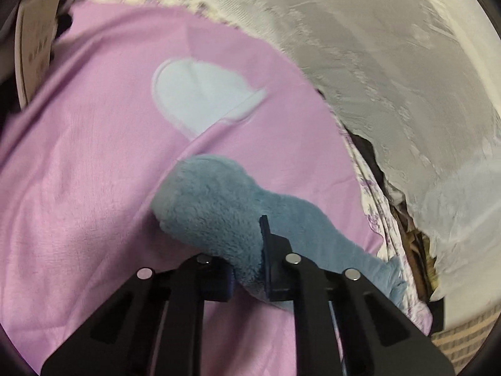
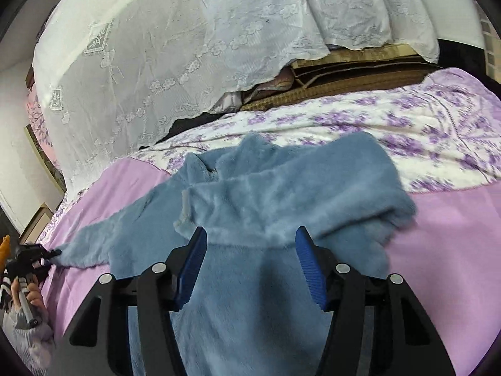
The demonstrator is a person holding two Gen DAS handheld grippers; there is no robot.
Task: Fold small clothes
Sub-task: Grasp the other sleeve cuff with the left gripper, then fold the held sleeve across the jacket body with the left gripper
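A fluffy blue garment (image 2: 281, 206) lies on the pink bed sheet (image 2: 454, 250), its right part folded over toward the middle. One sleeve stretches left to my left gripper (image 2: 47, 255), which is shut on the sleeve end. In the left wrist view the left gripper (image 1: 247, 250) clamps the blue sleeve (image 1: 213, 200) between its fingers. My right gripper (image 2: 250, 250) is open, its blue-padded fingers (image 2: 191, 269) just above the garment's lower body, holding nothing.
A small white cap (image 1: 200, 94) lies flat on the pink sheet (image 1: 78, 172) further up. A floral purple-white quilt (image 2: 375, 128) lies behind the garment. A white lace cover (image 2: 188, 47) drapes over stacked bedding at the back.
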